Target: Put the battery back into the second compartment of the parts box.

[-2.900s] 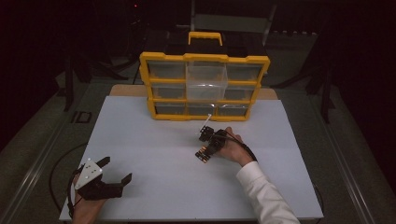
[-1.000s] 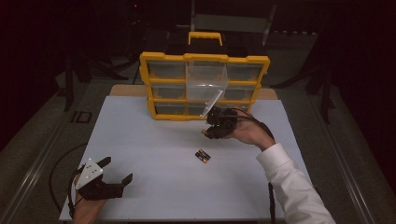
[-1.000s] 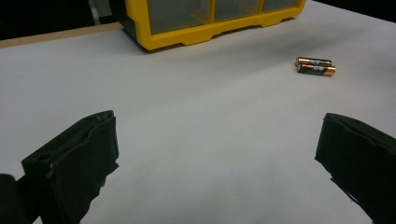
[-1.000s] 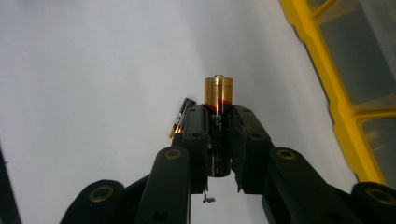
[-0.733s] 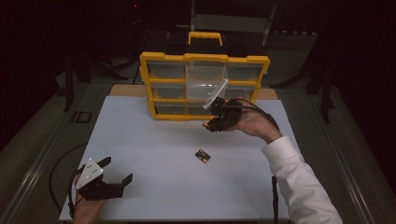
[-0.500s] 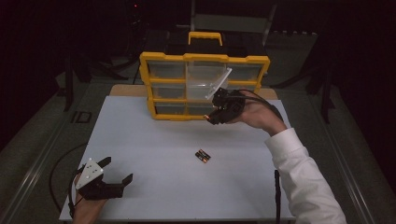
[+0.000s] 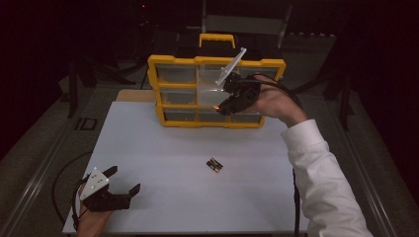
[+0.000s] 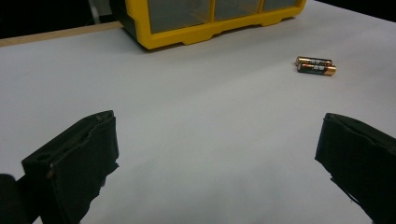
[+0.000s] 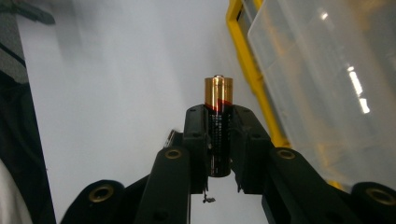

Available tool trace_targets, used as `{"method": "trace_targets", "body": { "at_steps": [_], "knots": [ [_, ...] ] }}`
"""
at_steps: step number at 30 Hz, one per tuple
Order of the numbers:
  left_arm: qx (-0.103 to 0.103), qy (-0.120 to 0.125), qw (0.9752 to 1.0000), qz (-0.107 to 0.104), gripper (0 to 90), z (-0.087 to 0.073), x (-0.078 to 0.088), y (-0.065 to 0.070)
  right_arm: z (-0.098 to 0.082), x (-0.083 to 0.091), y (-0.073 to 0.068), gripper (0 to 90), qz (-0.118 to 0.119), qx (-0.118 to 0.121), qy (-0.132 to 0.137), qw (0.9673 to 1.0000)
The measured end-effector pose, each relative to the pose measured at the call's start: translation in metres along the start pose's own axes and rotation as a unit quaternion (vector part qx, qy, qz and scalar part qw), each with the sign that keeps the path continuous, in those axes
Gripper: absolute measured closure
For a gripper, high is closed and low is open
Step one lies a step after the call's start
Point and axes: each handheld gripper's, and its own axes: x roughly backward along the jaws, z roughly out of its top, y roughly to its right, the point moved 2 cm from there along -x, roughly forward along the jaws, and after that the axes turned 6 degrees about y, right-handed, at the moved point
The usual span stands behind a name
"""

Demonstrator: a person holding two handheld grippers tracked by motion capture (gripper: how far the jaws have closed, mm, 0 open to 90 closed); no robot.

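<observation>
My right gripper (image 7: 226, 104) is raised in front of the yellow drawer organiser (image 7: 215, 91) and is shut on a black and copper battery (image 9: 218, 125), copper end pointing away. A clear drawer (image 9: 327, 88) stands pulled out at the right of the battery in the right gripper view. Two more batteries (image 7: 214, 165) lie side by side on the white table (image 7: 163, 163); they also show as batteries (image 8: 315, 66) in the left gripper view. My left gripper (image 7: 124, 183) rests open near the table's front left corner, its black fingers (image 8: 79, 154) spread wide over bare table.
The organiser stands at the back of the table with a yellow handle (image 7: 216, 39) on top and several clear drawers. The person's white sleeve (image 7: 321, 182) crosses the right side of the table. Dark floor and stands surround the table.
My right gripper has lifted one battery off the table and carried it back and up to the organiser's front. Two batteries stayed where they lay. The left gripper has not moved.
</observation>
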Motion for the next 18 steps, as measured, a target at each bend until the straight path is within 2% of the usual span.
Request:
{"method": "trace_targets", "body": {
  "at_steps": [10, 14, 18],
  "knots": [
    [0.0, 0.0, 1.0, -0.001, 0.1, 0.0, 0.0, 0.0, 0.024, 0.021, 0.006, 76.6, -0.011, -0.006, 0.041, 0.9991],
    [0.001, -0.001, 1.0, -0.001, 0.1, 0.0, 0.0, 0.0, 0.032, 0.028, 0.014, 76.7, -0.022, -0.022, 0.057, 0.9979],
    [0.0, -0.002, 1.0, -0.001, 0.1, 0.0, 0.0, 0.0, 0.036, 0.033, 0.024, 76.6, -0.04, -0.048, 0.068, 0.9957]
  ]
}}
